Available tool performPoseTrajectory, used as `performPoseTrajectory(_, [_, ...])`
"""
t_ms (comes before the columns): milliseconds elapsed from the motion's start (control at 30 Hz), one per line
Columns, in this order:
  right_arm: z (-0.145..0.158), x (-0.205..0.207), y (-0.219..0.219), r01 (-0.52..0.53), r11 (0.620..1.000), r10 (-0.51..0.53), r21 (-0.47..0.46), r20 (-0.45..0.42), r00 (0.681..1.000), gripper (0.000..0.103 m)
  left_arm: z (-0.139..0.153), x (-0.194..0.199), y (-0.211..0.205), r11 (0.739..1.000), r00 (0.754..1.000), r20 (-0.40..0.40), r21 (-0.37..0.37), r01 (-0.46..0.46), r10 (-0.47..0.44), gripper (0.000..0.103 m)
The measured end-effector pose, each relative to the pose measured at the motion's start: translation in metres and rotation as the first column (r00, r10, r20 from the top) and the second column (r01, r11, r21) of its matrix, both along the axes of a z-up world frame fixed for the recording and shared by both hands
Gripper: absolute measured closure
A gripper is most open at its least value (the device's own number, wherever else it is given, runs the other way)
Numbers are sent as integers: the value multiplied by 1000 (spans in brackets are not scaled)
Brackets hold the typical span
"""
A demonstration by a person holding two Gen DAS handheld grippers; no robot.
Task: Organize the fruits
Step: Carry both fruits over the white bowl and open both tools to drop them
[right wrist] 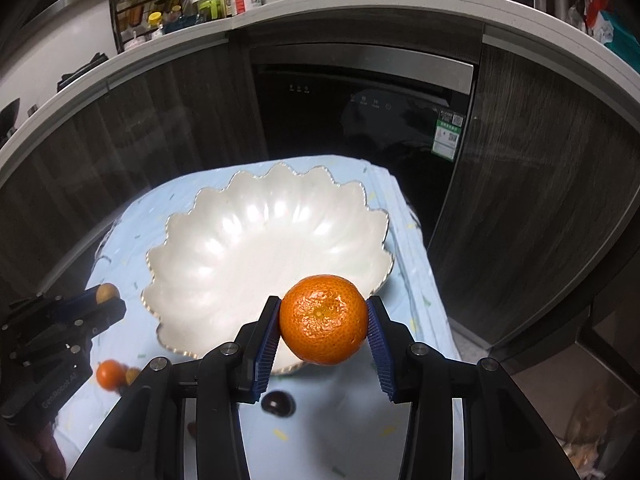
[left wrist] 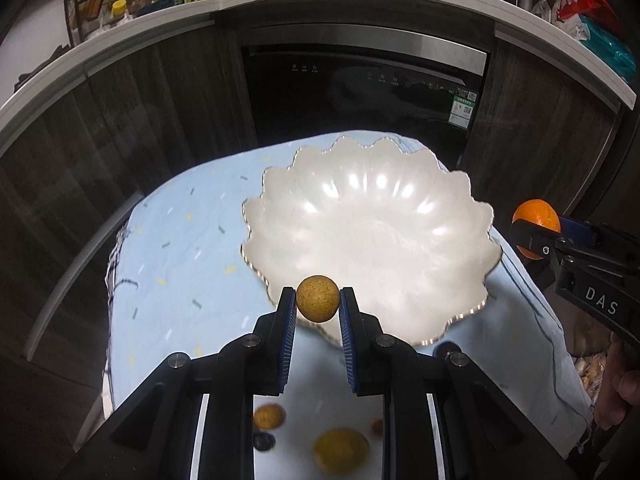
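The left claw (left wrist: 318,300) grips a small tan fruit (left wrist: 318,299) just over the near rim of the white scalloped bowl (left wrist: 372,240); carry it further ahead before releasing. The right claw (right wrist: 323,320) clamps an orange (right wrist: 323,319) likewise at the rim. The bowl holds nothing yet.

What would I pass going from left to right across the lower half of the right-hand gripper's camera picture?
The other gripper holding a small tan fruit → a small orange fruit lying on the blue cloth → the scalloped white bowl → the big orange clamped in this camera's own gripper.
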State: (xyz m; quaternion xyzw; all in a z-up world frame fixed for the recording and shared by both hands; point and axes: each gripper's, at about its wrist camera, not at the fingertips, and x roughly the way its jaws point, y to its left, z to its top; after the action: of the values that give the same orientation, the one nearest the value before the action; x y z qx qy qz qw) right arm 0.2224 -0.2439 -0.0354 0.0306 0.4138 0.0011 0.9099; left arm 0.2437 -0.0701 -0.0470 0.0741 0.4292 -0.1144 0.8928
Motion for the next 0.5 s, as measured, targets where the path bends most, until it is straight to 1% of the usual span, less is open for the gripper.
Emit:
performPoseTrajectory(267, [-1,24,-7,25,1000,-25,-15,-1,1000,60,-4,28,-7,1000,1000,14,13,16,-16,81])
performPoseTrajectory(367, [-4,31,-8,30,999,-30,-25,-2,1000,60,-9,38,-9,1000,1000,8,13,14,-14,81])
performPoseTrajectory(500, [-13,42,-11,42,999,-42,-20,-26,999,60,-16,47,-11,1000,1000,7,22,16,-17,81])
